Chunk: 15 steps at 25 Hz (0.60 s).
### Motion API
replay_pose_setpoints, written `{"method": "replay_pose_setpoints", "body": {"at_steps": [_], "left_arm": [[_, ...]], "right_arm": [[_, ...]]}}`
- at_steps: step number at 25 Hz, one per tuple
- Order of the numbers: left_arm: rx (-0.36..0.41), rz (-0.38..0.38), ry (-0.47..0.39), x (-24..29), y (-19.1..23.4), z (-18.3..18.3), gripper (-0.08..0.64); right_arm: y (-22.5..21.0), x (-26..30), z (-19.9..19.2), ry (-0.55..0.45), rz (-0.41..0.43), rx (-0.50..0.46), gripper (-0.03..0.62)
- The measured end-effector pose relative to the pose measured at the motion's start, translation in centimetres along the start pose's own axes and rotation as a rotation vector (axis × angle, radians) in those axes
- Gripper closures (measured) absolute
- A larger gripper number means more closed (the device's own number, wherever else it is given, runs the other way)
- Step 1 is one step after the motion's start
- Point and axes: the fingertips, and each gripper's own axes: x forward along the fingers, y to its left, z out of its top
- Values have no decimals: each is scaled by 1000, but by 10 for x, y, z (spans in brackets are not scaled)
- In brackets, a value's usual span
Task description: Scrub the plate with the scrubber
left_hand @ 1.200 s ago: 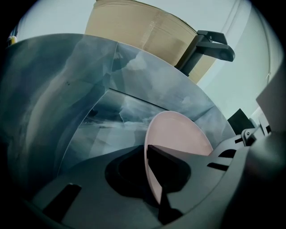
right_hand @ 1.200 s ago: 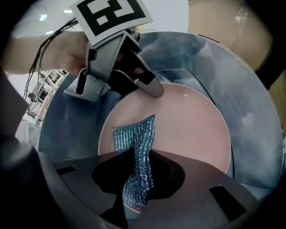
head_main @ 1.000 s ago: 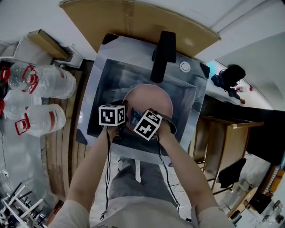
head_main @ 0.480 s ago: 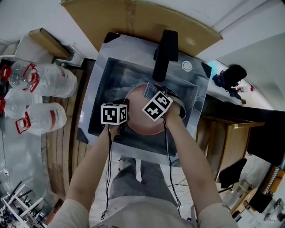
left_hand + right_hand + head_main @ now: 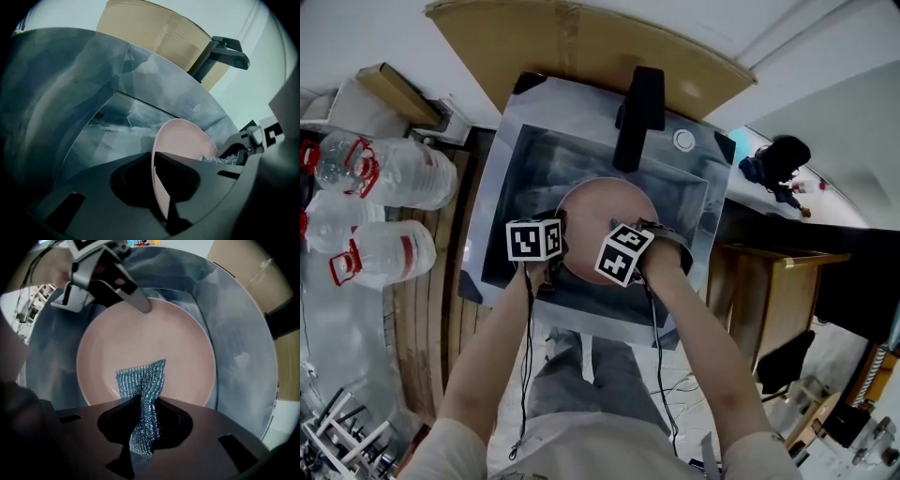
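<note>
With left gripper (image 5: 155, 161), clamps rim of round pink plate (image 5: 154, 333), steadying it inside grey steel sink (image 5: 525, 187); with right gripper (image 5: 140, 405), pinches teal mesh scrubber (image 5: 143, 378), laying it on plate's face to scrub.

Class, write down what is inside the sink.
A pink plate, gripped by the left tool, and a scrubber in the right tool. The sink floor under the plate is covered.

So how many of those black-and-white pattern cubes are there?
2. The left cube sits by the left edge of the pink plate. The right cube is over the plate's near edge. No others show.
</note>
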Motion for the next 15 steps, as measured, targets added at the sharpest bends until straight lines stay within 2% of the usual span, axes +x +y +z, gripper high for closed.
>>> {"method": "replay_pose_setpoints", "body": {"at_steps": [4,7,11,15], "left_arm": [[8,-20,-14,3,-3,1,517],[33,-35,-8,5,-6,1,515],[41,-45,-13,4,-8,1,515],[39,-58,-10,5,-7,0,517]], "right_arm": [[54,-5,29,-104,106,-22,497],[73,-7,60,-211,170,21,495],[58,-10,91,-353,190,145,493],[28,-12,105,-415,186,215,489]]}}
